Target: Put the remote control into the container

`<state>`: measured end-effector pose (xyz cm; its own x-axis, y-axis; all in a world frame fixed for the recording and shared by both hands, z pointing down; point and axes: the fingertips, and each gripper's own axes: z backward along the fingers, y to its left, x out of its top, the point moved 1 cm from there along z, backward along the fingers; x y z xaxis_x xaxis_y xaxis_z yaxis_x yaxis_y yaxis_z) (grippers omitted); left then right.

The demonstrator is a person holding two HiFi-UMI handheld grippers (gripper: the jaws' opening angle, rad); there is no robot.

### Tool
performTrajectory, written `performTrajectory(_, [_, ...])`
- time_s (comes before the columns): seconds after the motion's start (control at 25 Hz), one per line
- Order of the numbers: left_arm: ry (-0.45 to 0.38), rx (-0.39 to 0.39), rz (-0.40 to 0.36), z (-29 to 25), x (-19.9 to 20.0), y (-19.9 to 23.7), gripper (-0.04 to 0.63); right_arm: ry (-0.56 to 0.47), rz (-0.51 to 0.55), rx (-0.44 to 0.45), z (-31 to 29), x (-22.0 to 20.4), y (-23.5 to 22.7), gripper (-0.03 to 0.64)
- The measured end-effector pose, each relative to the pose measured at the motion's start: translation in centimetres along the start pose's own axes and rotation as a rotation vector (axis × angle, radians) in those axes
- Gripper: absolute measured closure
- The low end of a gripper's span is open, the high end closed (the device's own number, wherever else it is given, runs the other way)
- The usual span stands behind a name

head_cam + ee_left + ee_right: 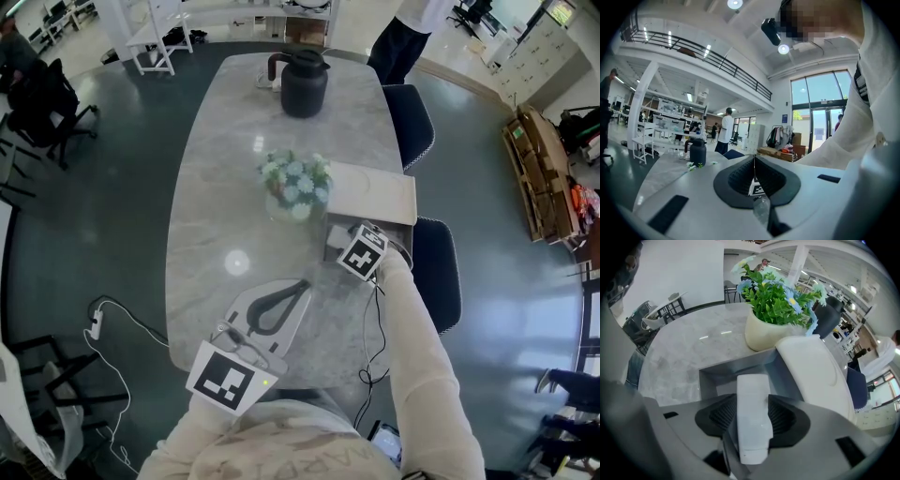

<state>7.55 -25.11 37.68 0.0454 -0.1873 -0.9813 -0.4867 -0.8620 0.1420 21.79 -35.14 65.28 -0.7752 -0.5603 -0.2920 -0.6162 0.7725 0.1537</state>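
Note:
The white remote control (752, 420) lies lengthwise between the ribbed pads of my right gripper (751, 408), its far end reaching over the open grey container (708, 377). The jaws stand wide and the pads sit close along the remote's sides without clearly pressing on it. In the head view the right gripper (345, 240) hangs over the grey container (334, 246) at the table's right edge, and the remote is hidden there. My left gripper (296, 287) rests near the table's front edge, its jaws shut with nothing between them, as the left gripper view (753, 161) confirms.
A white lid (811, 364) leans on the container's right side, seen as a pale board (373, 192) in the head view. A potted flower plant (294, 186) stands just behind the container. A black jug (304, 82) sits at the far end. Dark chairs (439, 272) line the right side.

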Motion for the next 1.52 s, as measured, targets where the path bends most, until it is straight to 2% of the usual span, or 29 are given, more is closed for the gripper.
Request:
performTrajectory(0.2, [0.003,0.008,0.004,0.3,-0.2,-0.1,0.581,-0.085,-0.033,-0.044,1.1,0.5,-0.1,0.407])
performTrajectory(0.4, [-0.007,0.001,-0.008,0.9,0.1,-1.6,0.581,-0.288,-0.073,-0.195,5.5,1.5,0.0,0.568])
performTrajectory(0.48, [-0.016,-0.006,-0.017,1.3,0.4,-2.7,0.581,-0.380,-0.111,-0.245,7.9,1.7,0.4,0.586])
performTrajectory(0.84, [-0.043,-0.038,-0.079,3.3,1.1,-9.1,0.581,-0.760,-0.325,-0.341,20.5,0.0,6.2,0.595])
performTrajectory(1.12, [-0.066,-0.078,-0.115,4.1,1.6,-13.9,0.581,-1.004,-0.434,-0.385,30.7,-1.8,12.9,0.595])
performTrajectory(1.28, [-0.083,-0.104,-0.126,4.3,2.0,-16.1,0.581,-1.094,-0.471,-0.405,34.9,-3.1,16.4,0.595])
performTrajectory(1.52, [-0.109,-0.149,-0.169,4.3,2.5,-18.8,0.581,-1.159,-0.496,-0.438,38.8,-5.0,19.7,0.595])
